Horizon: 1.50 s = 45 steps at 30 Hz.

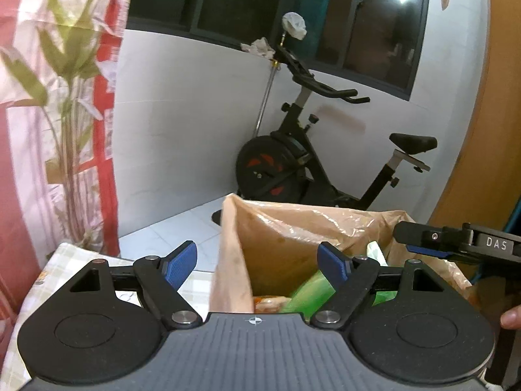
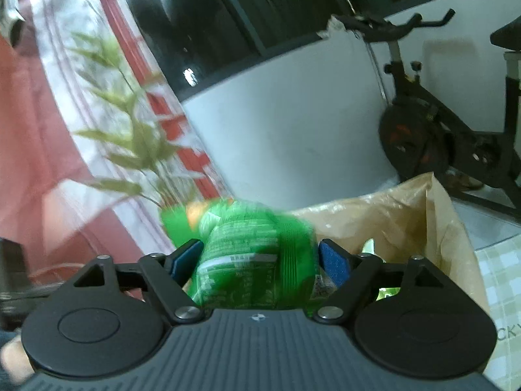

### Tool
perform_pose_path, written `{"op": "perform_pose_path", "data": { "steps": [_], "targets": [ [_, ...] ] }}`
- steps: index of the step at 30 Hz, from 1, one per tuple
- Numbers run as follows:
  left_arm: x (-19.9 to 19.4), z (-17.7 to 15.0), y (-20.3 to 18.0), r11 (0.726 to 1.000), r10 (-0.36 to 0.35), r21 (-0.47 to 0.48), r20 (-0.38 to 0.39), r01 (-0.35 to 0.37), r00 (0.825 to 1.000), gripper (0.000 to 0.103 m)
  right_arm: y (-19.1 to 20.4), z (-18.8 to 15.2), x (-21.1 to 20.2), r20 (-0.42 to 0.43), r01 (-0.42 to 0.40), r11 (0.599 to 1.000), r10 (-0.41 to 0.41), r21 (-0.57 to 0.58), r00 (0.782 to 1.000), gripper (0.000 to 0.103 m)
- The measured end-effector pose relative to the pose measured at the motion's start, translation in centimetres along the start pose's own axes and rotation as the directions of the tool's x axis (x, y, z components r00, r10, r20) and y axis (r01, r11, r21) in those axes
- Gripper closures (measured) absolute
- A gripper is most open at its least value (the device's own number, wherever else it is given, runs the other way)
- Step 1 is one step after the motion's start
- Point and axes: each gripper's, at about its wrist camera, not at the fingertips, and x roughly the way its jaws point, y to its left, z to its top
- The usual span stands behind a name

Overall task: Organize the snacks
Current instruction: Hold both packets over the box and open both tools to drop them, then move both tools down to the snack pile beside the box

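Observation:
A brown bag lined with clear plastic [image 1: 280, 238] stands open on the checked tablecloth and holds several snack packs, among them a light green one [image 1: 309, 290]. My left gripper [image 1: 257, 265] is open and empty, hovering over the bag's left rim. My right gripper [image 2: 260, 260] is shut on a green snack bag [image 2: 247, 254], blurred, held left of the brown bag [image 2: 407, 221]. The right gripper's fingers [image 1: 429, 251] also show at the right edge of the left wrist view.
An exercise bike [image 1: 312, 150] stands on the white tiled floor behind the table. A potted plant [image 1: 65, 97] and a red patterned curtain [image 1: 19, 130] are at the left. The tablecloth's edge [image 1: 81, 254] lies under my left gripper.

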Motion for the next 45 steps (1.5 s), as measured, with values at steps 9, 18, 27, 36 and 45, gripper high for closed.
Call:
{"op": "perform_pose_path", "data": {
  "steps": [9,18,27,36,45],
  "targets": [
    [-3.1,-2.0,0.2,1.000,-0.003,-0.013,-0.011,0.003,1.000,0.020,0.6,-1.3,-2.7,0.031,0.028,0.998,-0.027,-0.047,0.999,0.015],
    [-6.3,-6.1,-0.8,1.000,-0.001,-0.023,-0.023,0.000,1.000,0.020,1.9,-5.8,-8.6,0.101,0.056,0.990,-0.043,-0.128,0.994,0.015],
    [-7.7,-11.1,-1.6,0.995,0.013,-0.099,-0.081,-0.021,0.997,0.021,3.0,-12.0,-12.4,0.151,0.109,0.961,-0.072,-0.253,0.986,0.015],
    [-5.9,-16.9,-4.3,0.995,-0.020,-0.104,-0.233,-0.004,0.972,0.021,0.8,-17.2,-13.5,0.079,0.171,0.959,-0.157,-0.227,0.984,0.023],
    [-3.9,-20.8,-7.0,0.999,-0.038,-0.049,-0.361,0.022,0.932,0.022,-1.0,-21.0,-12.9,-0.016,0.219,0.951,-0.228,-0.219,0.973,0.055]
  ]
}}
